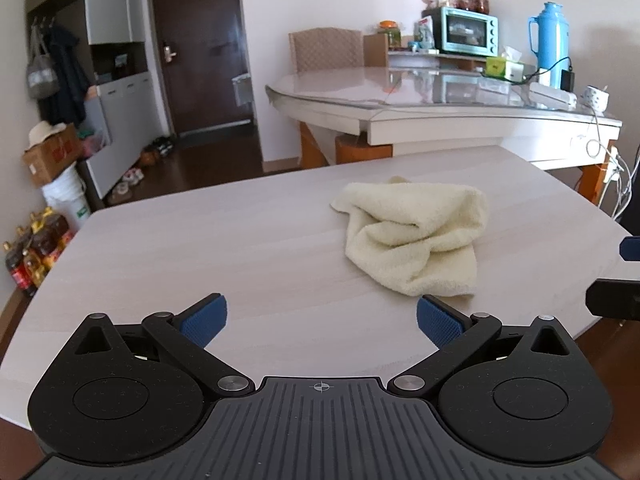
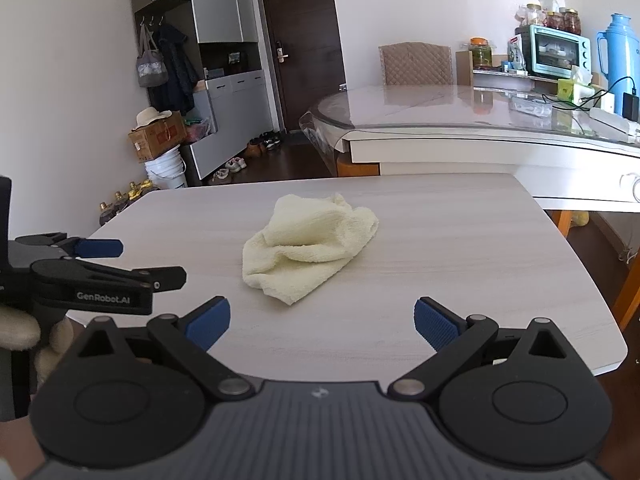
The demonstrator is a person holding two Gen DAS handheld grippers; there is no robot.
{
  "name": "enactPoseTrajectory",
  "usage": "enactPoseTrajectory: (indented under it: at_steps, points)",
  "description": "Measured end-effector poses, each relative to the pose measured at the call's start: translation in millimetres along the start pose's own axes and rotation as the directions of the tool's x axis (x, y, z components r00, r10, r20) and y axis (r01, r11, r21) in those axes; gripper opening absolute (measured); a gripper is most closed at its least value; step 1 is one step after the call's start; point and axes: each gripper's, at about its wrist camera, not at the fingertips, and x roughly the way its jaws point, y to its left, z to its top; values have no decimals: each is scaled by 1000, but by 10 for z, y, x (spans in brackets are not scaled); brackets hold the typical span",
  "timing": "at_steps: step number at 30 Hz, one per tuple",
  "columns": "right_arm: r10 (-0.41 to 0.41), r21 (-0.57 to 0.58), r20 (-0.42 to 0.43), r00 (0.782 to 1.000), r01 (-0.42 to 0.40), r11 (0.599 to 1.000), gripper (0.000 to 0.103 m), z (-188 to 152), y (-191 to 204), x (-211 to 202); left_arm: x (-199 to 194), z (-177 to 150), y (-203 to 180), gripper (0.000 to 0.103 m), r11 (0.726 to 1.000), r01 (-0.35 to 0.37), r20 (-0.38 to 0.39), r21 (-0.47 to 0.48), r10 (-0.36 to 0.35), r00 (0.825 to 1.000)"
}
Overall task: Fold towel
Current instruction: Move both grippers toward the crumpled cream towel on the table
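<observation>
- Crumpled pale-yellow terry towel (image 1: 412, 236) lies in a loose heap on the pale wood-grain desk (image 1: 200, 248), approx mid-desk and nearer the far edge than the near one; nothing is touching it.
- Left gripper (image 1: 322, 322): black w/ blue ribbed pads, jaws spread wide, nothing between them. It sits over the near edge, w/ the towel ahead and slightly toward the right pad.
- Right gripper (image 2: 322, 322): same build, jaws also spread wide and holding nothing. The towel (image 2: 308, 246) is ahead of it, a bit toward the left pad, apart from both pads.
- From the right wrist view, the left gripper (image 2: 148, 260) pokes in over the desk's left edge, clear of the towel.
- Beyond the far edge is a white glass-topped table (image 2: 460, 120) carrying a teal toaster oven (image 2: 560, 52) and a blue thermos jug (image 1: 550, 40).
</observation>
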Motion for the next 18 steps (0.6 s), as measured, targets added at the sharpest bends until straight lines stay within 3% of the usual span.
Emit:
enactPoseTrajectory:
  at_steps: [18]
  points:
    - [20, 10, -25, 999, -20, 1000, 100, -39, 60, 229, 92, -37, 95, 103, 998, 35, -45, -51, -37, 998]
